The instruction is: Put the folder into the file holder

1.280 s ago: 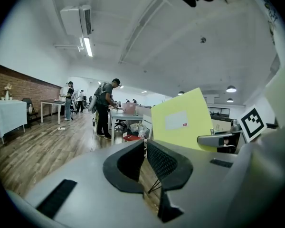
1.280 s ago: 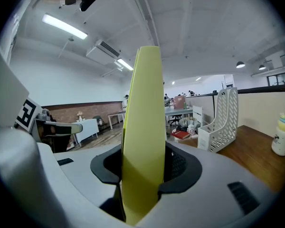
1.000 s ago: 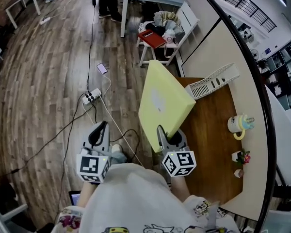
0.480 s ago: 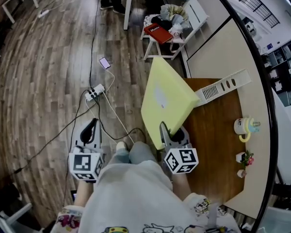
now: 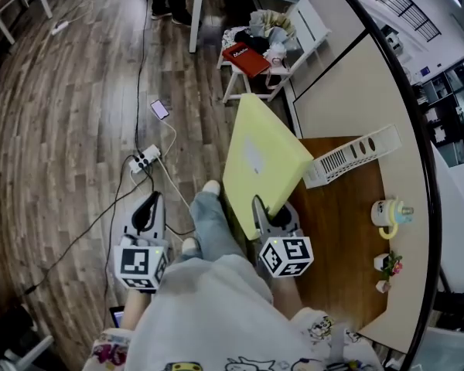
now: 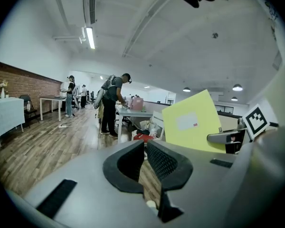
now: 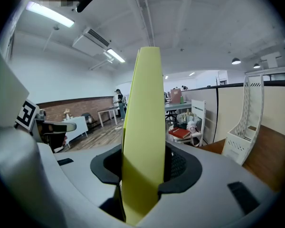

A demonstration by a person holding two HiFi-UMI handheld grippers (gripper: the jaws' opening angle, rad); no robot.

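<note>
**Folder** [image 5: 259, 165]: yellow, thick, carried on edge with its broad face turned to the person's left. It is off the table [image 5: 332, 238] and hangs over that table's near-left corner and the floor beside it. Carrying it upright probably suits it for sliding edge-first into a slot. Not yet in the holder.

**File holder** [image 5: 348, 158]: white, perforated, on the brown table just beyond the folder's far corner and apart from it. It looks empty, though the head view shows little of its inside.

**Right gripper** [image 5: 269, 216]: jaws spread fairly wide and clamped on the folder's near lower edge, one pad on each face.

**Left gripper** [image 5: 147, 211]: held out over the floor, well apart from folder and holder. Its jaws seem to meet at the tips, with nothing between them. Likely kept in reserve to steady the folder.
</note>
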